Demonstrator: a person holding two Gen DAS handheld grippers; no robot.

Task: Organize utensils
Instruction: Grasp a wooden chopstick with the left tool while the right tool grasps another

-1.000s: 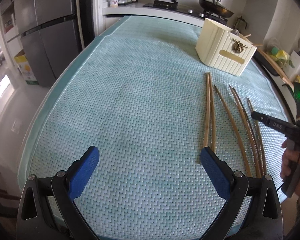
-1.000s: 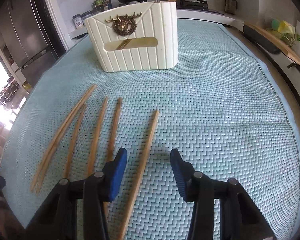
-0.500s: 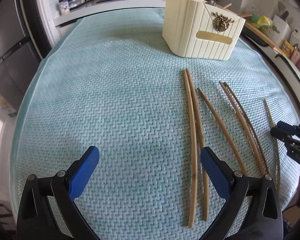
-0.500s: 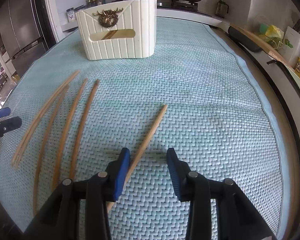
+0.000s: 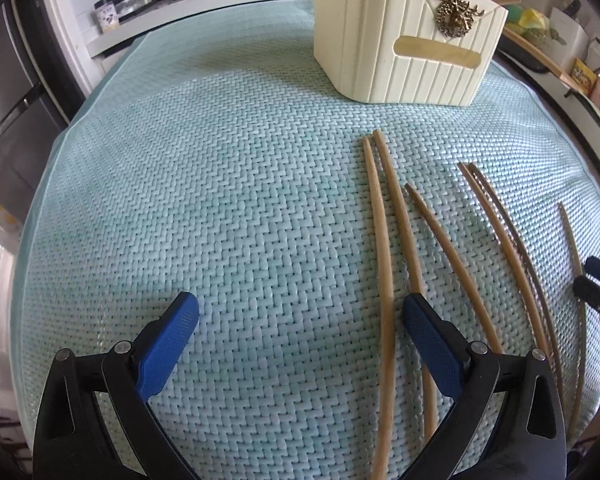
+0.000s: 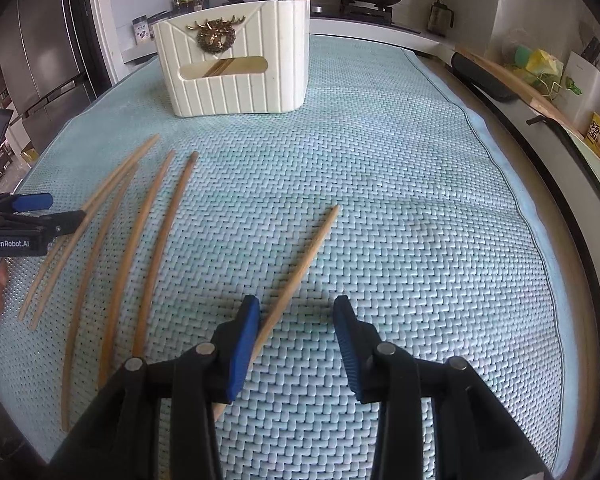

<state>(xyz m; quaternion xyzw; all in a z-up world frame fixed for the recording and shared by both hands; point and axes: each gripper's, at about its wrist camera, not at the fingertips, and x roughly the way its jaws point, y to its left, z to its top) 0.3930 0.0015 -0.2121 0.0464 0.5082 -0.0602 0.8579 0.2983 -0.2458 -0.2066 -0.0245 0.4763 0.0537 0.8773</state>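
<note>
bright daylight, sharp focus, fisheye-warped dark edges.

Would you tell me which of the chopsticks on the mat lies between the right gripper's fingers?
The lone chopstick, lying apart to the right of the other five, runs between the right gripper's open fingers, close against the left finger.

Six bamboo chopsticks lie flat on the woven mat before a cream ribbed utensil holder (image 6: 236,68). One lone chopstick (image 6: 300,268) lies diagonally between the right fingers; a touching pair (image 5: 384,248) lies beside the left gripper's right finger.
</note>
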